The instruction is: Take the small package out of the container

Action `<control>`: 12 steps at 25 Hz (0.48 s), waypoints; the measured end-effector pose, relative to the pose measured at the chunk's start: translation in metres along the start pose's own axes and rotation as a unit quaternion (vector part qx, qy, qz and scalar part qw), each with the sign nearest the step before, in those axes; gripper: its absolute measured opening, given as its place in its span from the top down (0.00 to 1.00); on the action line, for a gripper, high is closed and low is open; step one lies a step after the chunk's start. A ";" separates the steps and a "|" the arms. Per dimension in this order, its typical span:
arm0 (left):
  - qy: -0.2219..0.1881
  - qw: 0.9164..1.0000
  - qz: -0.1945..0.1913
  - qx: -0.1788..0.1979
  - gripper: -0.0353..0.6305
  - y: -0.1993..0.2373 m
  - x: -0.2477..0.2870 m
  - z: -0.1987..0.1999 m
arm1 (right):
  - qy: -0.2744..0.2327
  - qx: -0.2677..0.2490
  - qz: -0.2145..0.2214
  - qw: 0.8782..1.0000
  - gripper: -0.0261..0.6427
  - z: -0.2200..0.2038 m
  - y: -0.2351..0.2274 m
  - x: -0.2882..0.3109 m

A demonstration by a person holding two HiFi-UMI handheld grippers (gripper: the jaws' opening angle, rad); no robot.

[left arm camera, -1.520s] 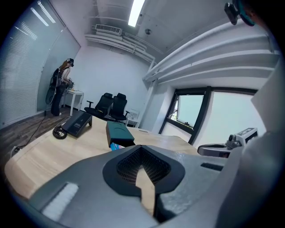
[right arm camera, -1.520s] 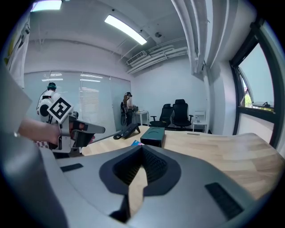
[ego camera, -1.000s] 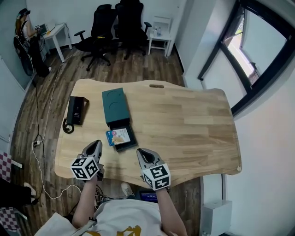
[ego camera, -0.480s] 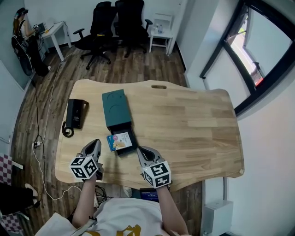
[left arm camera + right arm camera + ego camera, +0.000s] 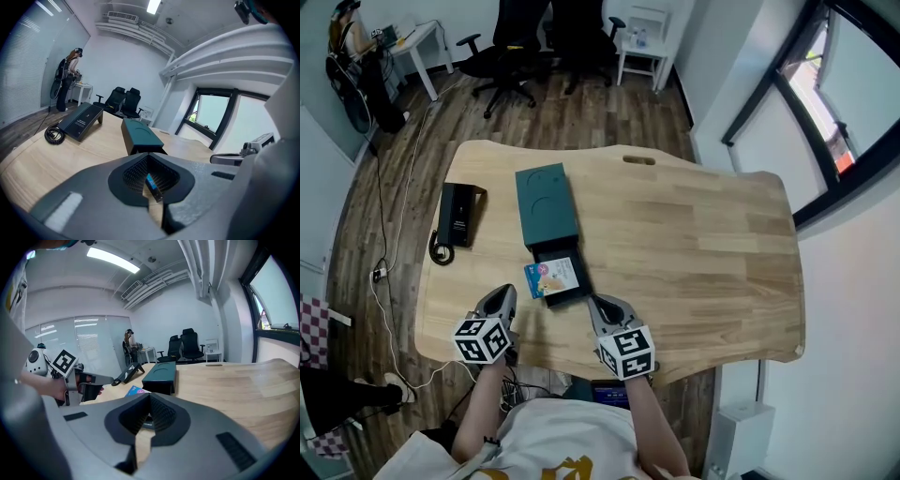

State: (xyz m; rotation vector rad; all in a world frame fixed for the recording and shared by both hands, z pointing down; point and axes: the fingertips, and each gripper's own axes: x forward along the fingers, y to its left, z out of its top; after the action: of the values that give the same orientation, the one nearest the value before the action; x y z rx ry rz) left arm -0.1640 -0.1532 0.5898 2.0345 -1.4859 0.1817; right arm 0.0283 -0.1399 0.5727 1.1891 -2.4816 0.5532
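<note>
A dark green container [image 5: 546, 204] lies on the wooden table [image 5: 694, 253] with its black drawer [image 5: 565, 289] pulled out toward me. The small blue and white package [image 5: 550, 277] lies in that drawer. My left gripper [image 5: 501, 302] hovers shut and empty at the near edge, left of the drawer. My right gripper [image 5: 602, 307] is just right of the drawer, its jaws together with nothing in them. From the left gripper [image 5: 150, 161] I see the container [image 5: 140, 136] ahead and the package's edge [image 5: 151, 182]. From the right gripper [image 5: 149, 401] the package [image 5: 135, 391] shows before the container [image 5: 161, 373].
A black desk phone [image 5: 457, 217] with a coiled cord sits at the table's left side. Office chairs [image 5: 511, 56] and small white tables stand on the floor beyond the far edge. A window [image 5: 834, 103] runs along the right.
Both grippers have sunk a little toward the table's near edge, still side by side at the drawer. Their jaws stayed together. The container and package have not moved.
</note>
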 end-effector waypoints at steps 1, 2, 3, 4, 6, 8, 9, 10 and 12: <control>0.002 1.000 0.002 -0.003 0.94 0.001 0.002 -0.003 | 0.001 0.000 -0.005 1.000 0.96 -0.001 -0.003 0.000; 0.003 1.000 0.004 -0.005 0.94 0.001 0.003 -0.005 | 0.002 0.002 -0.008 1.000 0.96 -0.002 -0.007 0.000; 0.004 1.000 0.006 -0.007 0.94 0.002 0.004 -0.006 | 0.004 0.004 -0.009 1.000 0.96 -0.003 -0.009 0.002; 0.005 1.000 0.007 -0.007 0.94 0.003 0.005 -0.007 | 0.006 0.007 -0.008 1.000 0.96 -0.004 -0.010 0.004; 0.007 1.000 0.008 -0.009 0.94 0.004 0.007 -0.009 | 0.011 0.012 -0.005 1.000 0.96 -0.007 -0.013 0.007; 0.012 1.000 0.006 -0.013 0.94 0.003 0.010 -0.012 | 0.015 0.018 -0.006 1.000 0.96 -0.010 -0.017 0.009; 0.015 1.000 0.004 -0.016 0.94 0.003 0.011 -0.014 | 0.016 0.022 -0.007 1.000 0.96 -0.011 -0.019 0.011; 0.018 1.000 0.001 -0.020 0.94 0.003 0.013 -0.016 | 0.018 0.025 -0.007 1.000 0.96 -0.013 -0.021 0.013; 0.024 0.999 -0.008 -0.029 0.94 0.001 0.018 -0.020 | 0.023 0.028 -0.005 0.999 0.96 -0.016 -0.023 0.017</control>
State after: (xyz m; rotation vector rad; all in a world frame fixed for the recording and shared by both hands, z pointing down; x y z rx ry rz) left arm -0.1543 -0.1574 0.6140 1.9812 -1.4289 0.1780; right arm 0.0383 -0.1561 0.5990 1.1963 -2.4357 0.6432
